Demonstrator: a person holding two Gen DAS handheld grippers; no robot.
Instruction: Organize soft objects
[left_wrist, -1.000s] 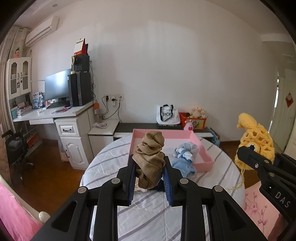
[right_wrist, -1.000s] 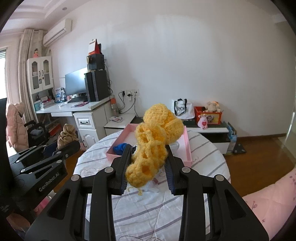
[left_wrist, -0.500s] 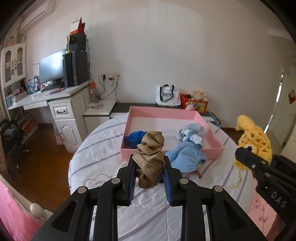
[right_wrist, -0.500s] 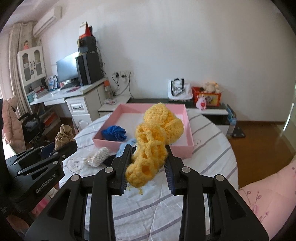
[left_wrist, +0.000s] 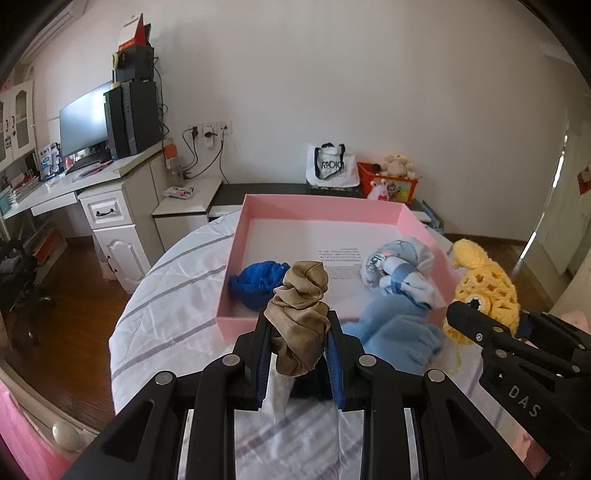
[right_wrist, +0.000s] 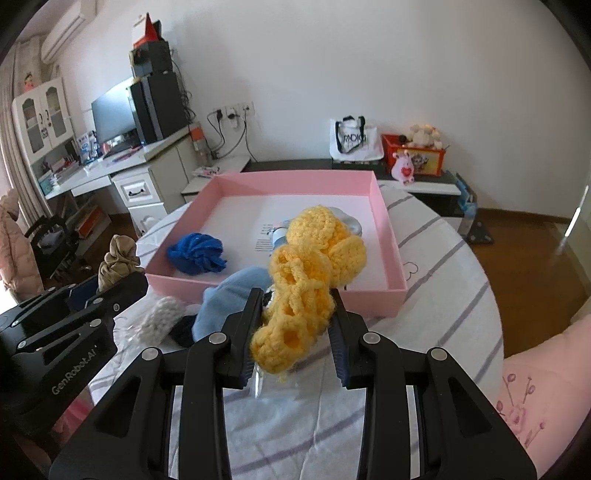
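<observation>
I hold the brown scrunchie (left_wrist: 300, 313) clamped in my left gripper (left_wrist: 298, 354) and the yellow crochet piece (right_wrist: 303, 291) in my right gripper (right_wrist: 297, 328), both just short of the pink box (left_wrist: 317, 206), so I judge the next move is to reach over its near wall and release.

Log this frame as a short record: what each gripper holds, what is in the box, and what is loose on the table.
left gripper: shut on brown scrunchie
right gripper: shut on yellow crochet piece
pink box: on the striped tablecloth, open top
inside box: blue scrunchie, pale blue bundled cloth
outside box, at its near wall: light blue cloth, white knitted item
carried items: both above the table, not yet in the box
</observation>
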